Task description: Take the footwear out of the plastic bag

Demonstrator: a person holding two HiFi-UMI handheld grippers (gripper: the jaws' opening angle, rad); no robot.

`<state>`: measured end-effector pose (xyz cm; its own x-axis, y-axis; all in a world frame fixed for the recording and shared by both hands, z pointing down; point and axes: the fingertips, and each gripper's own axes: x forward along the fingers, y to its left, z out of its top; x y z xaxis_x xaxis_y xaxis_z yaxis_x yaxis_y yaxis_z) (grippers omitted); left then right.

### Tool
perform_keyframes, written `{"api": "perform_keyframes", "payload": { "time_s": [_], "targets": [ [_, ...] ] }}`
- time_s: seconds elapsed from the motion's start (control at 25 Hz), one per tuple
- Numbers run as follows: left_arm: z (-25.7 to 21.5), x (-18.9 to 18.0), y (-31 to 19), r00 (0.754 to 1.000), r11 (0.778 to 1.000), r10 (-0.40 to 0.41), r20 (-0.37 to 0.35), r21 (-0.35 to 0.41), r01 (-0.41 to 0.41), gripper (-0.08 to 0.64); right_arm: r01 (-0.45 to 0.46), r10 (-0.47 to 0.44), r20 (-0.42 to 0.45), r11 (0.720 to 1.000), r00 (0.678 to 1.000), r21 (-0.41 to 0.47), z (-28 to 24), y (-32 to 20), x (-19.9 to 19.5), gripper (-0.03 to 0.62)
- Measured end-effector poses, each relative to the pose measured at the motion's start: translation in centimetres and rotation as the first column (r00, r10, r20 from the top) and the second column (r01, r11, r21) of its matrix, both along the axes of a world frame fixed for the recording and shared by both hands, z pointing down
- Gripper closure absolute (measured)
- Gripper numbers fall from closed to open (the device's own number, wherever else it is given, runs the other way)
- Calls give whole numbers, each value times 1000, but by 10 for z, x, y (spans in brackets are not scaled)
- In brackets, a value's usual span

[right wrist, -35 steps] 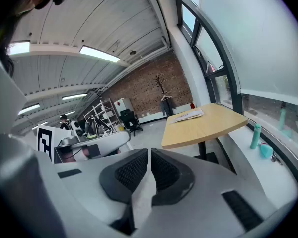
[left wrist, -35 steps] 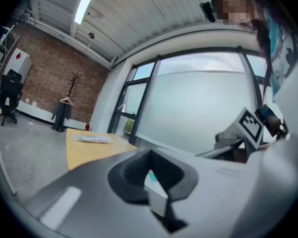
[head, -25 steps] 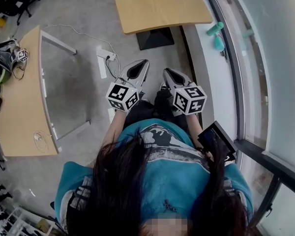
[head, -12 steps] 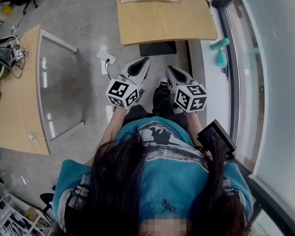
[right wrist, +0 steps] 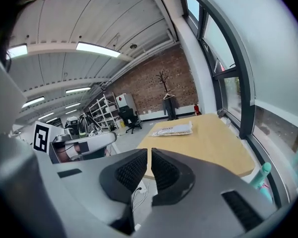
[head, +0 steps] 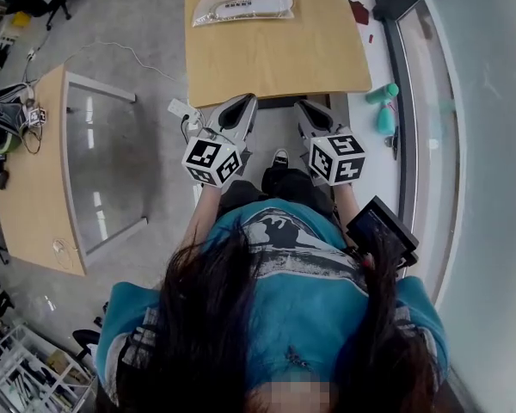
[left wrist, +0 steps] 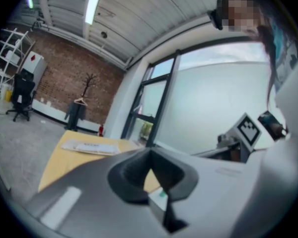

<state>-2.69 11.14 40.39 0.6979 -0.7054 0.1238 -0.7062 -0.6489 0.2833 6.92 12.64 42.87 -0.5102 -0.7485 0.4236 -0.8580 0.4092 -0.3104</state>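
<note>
Lying on wooden table [head: 275, 58]: plastic bag [head: 243, 5] | brick wall [right wrist: 159, 86] behind | left hand-held gripper [head: 243, 103], right hand-held gripper [head: 306, 110]: jaws together

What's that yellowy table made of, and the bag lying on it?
The table looks like wood or a wood-look laminate: its top is an even tan, smooth and not shiny. The bag looks like thin clear plastic: it is glossy, crinkly and see-through.

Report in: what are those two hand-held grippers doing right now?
Left hand-held gripper shut, empty. Right hand-held gripper shut, empty. Bag with footwear flat at table's far end, untouched. Nothing in the way.
</note>
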Motion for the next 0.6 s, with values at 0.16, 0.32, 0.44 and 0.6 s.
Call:
{"api": "perform_keyframes", "payload": {
  "time_s": [0.16, 0.32, 0.44, 0.6],
  "targets": [
    [5, 11, -6, 999, 1000, -5, 33, -22, 6, 558, 5, -4, 31, 1000, 999, -23, 7, -15, 12, 560],
    [16, 13, -11, 997, 998, -19, 73, -60, 23, 558, 14, -10, 73, 998, 997, -61, 21, -29, 17, 558],
    [24, 10, -18, 996, 995, -32, 87, -88, 40, 558, 25, -17, 89, 996, 996, -90, 33, -40, 16, 558],
    [28, 8, -32, 996, 994, -16, 83, -106, 25, 558, 12, -1, 95, 994, 995, -111, 36, -45, 15, 558]
  ]
}}
